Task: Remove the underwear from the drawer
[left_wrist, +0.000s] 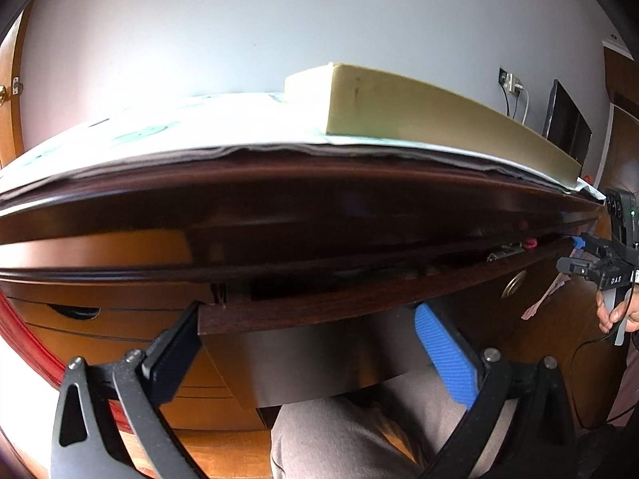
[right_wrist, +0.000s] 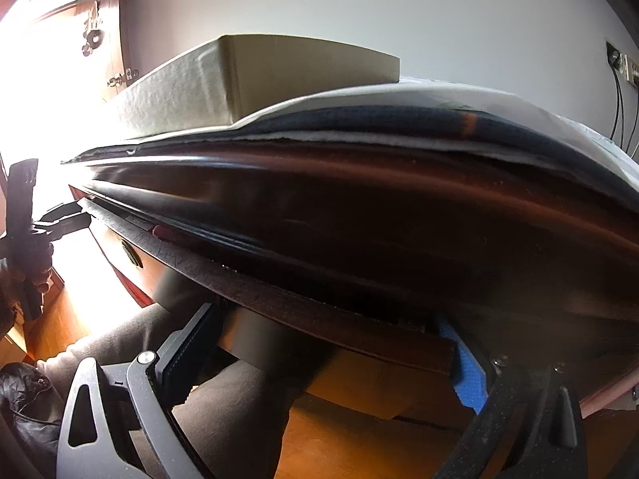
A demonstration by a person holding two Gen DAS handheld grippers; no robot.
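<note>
A dark wooden drawer (left_wrist: 319, 307) under the desk top stands pulled out a little, and a narrow gap shows above its front. In that gap only a small red item (left_wrist: 529, 244) and a metal piece (left_wrist: 505, 253) show; no underwear is visible. My left gripper (left_wrist: 311, 349) is open, its black pad at the drawer front's left end and its blue pad (left_wrist: 447, 355) under the front. My right gripper (right_wrist: 327, 363) is open too, with the drawer front's lower edge (right_wrist: 339, 331) between its fingers. Each gripper appears small in the other's view: right gripper (left_wrist: 575, 255), left gripper (right_wrist: 78, 215).
A beige foam block (left_wrist: 399, 103) lies on white sheets on the desk top. A person's legs in grey trousers (left_wrist: 339, 431) sit under the drawer. A brass handle (left_wrist: 513, 284) is on the drawer front. More drawers (left_wrist: 80, 311) stand at the left.
</note>
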